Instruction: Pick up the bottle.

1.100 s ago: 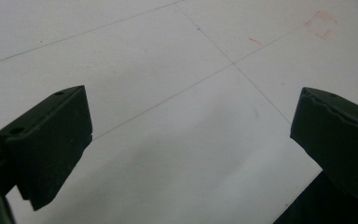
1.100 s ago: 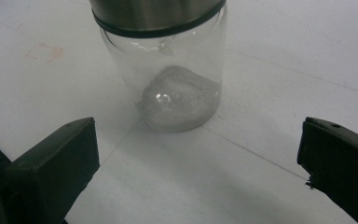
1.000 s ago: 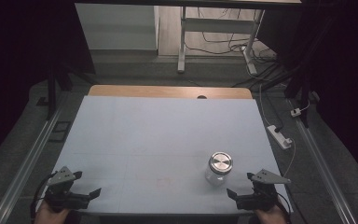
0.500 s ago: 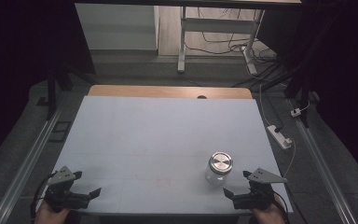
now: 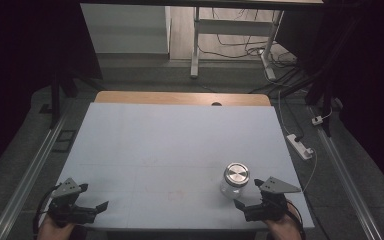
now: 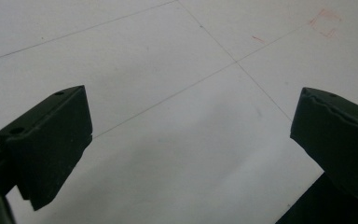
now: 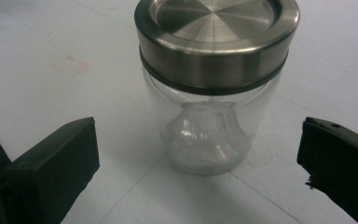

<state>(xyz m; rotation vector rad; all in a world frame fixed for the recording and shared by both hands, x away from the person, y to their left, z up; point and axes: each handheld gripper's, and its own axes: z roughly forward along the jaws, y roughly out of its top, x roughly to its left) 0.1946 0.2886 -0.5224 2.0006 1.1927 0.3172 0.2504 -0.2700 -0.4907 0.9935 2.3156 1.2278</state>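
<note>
Dark room, pale blue-white table [image 5: 180, 145] with a wooden strip along its far edge and thin pencil lines across the top. Behind it, a desk frame and loose cables on the floor; a white power strip [image 5: 300, 146] lies off the table's right side.

Glass jar [image 5: 234, 180] stands upright on the near right part of the table, brushed steel lid [image 7: 216, 28] seated on top. Something crumpled and clear sits inside at the bottom; can't tell what.

Your right gripper [image 5: 250, 202] sits at the near edge just behind the jar, pointed at it. Jaws spread wide, jar centred in the gap in the right gripper view, not touching either jaw.

Your left gripper [image 5: 92, 210] is at the near left corner, well apart from the jar. Jaws spread, nothing between them but bare table and a faint red mark [image 6: 325, 23] further out.
</note>
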